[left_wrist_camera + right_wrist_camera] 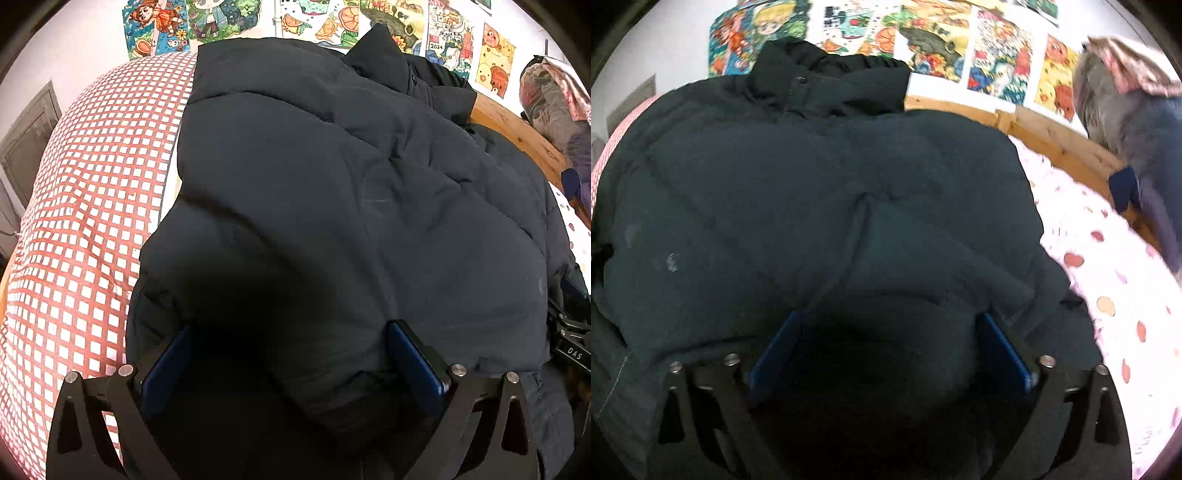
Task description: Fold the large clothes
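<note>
A big black puffer jacket [332,177] lies spread on the bed and fills both views; it also shows in the right wrist view [820,184], collar toward the wall. My left gripper [291,332] is open, its blue pads wide apart, pressed against the jacket's near hem on the left side. My right gripper [886,325] is open too, pads wide apart over the near hem on the right side, where a fold of the jacket lies. Puffy fabric bulges between each pair of fingers. The other gripper's black frame [569,339] shows at the right edge of the left wrist view.
A red-and-white checked quilt [85,221] lies left of the jacket. A white sheet with pink hearts [1115,295] lies to its right. A wooden bed rail [1052,136] runs along the wall of colourful posters [332,18]. A pile of bedding [1126,103] sits at the far right.
</note>
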A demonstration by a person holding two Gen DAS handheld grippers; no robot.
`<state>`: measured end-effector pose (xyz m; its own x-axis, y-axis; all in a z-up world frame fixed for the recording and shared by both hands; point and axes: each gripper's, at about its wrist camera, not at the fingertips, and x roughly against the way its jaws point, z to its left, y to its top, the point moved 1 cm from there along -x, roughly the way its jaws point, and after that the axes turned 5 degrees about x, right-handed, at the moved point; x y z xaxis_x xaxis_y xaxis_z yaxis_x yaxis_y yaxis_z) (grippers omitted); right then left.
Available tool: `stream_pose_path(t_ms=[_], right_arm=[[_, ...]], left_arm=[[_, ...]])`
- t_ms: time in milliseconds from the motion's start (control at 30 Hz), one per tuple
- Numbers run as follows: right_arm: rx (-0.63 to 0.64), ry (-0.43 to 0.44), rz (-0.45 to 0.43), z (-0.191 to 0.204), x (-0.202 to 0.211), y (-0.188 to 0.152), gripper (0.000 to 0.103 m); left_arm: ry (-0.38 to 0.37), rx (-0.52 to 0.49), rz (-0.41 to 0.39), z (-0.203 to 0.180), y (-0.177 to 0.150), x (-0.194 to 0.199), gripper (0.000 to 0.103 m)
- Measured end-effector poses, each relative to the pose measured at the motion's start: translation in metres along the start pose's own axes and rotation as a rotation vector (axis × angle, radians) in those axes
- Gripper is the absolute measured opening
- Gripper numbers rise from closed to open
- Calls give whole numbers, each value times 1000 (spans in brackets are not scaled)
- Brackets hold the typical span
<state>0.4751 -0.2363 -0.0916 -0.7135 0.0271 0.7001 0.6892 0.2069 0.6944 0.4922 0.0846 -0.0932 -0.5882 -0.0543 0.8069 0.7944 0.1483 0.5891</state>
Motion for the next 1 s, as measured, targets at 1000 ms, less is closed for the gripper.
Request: stream_pose_path(t_ms=[1000], right_arm=[[-66, 62, -151, -22, 70, -8, 102]], left_arm=[[-57, 89, -87, 24, -18, 88, 103]])
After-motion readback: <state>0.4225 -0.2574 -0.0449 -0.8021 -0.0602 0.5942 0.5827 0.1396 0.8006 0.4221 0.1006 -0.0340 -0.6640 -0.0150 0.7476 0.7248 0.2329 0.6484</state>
